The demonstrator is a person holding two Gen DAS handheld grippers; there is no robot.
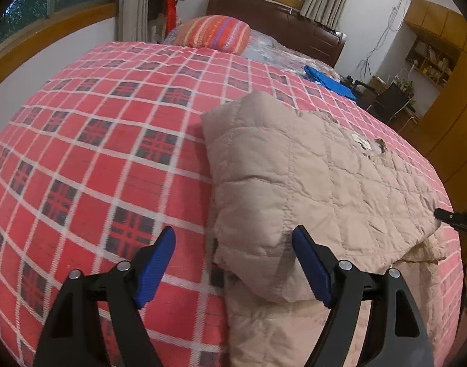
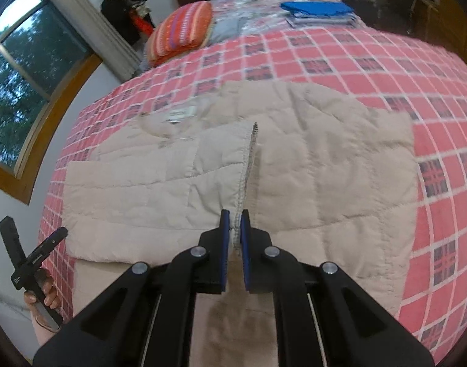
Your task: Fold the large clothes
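Right tongs clamped on jacket hem; left tongs apart over bed; jacket's near edge cut off.

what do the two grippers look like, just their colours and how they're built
Both the left gripper and the right gripper have black angular plastic linkage arms joined by round silver pivot pins. Their fingers carry blue ribbed pads. No cables, markings or sleeves are visible.

Left hand-held gripper: black angular plastic arms with triangular cut-outs; round silver pivot screws at the joints; ribbed blue pads on both fingers; right hand-held gripper built the same, black with silver screws, its blue pads seen edge-on.
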